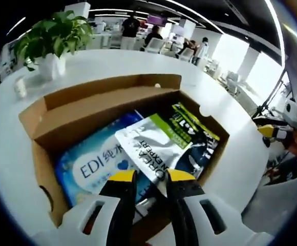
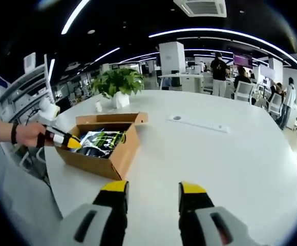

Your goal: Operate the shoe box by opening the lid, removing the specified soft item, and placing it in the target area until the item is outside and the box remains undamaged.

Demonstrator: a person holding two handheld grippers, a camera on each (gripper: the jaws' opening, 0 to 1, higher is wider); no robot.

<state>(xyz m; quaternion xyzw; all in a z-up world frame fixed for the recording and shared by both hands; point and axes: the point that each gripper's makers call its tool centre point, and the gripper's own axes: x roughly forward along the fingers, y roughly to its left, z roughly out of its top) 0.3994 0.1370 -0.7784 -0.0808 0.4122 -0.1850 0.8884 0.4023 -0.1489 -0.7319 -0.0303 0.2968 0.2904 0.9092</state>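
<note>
The brown shoe box (image 1: 41, 120) stands on a white round table (image 2: 215, 154) with its lid folded back. Inside lie a blue tissue pack (image 1: 89, 164), a white soft pouch with green print (image 1: 148, 136) and a dark packet (image 1: 199, 146). My left gripper (image 1: 151, 177) hovers over the box's near end. Its yellow-tipped jaws stand partly open around the pouch's near corner, with blue pack showing beside it. From the right gripper view, the box (image 2: 112, 156) sits left of centre and the left gripper (image 2: 69, 142), held by a hand, reaches its rim. My right gripper (image 2: 153, 188) is open over bare table.
A potted plant (image 1: 51, 41) (image 2: 119, 84) and a small white cup (image 1: 19, 87) stand behind the box. A flat white strip (image 2: 197, 123) lies on the far table. The right gripper (image 1: 271, 132) shows at the table's right edge. Chairs and people fill the background.
</note>
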